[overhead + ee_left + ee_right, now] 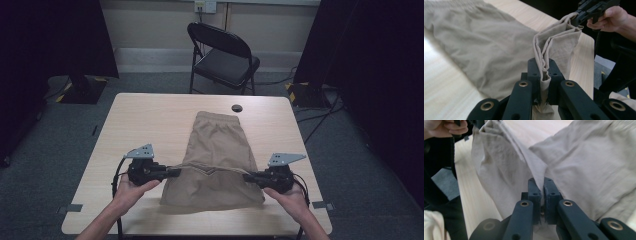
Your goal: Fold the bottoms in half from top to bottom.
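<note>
A pair of tan shorts [216, 150] lies on the light wooden table [145, 120], waistband toward the far edge. Its near hem is lifted off the table and stretched between the two grippers. My left gripper [176, 172] is shut on the hem's left corner; in the left gripper view the tan fabric [544, 72] is bunched between its black jaws. My right gripper [248, 177] is shut on the right corner, and the cloth [539, 178] is pinched between its jaws in the right gripper view. The other hand and its gripper [590, 10] appear far off in the left gripper view.
A black folding chair [222, 55] stands beyond the table's far edge. A round cable hole [237, 108] sits near the table's far side. Dark curtains and black stands flank the table left and right. Grey carpet surrounds it.
</note>
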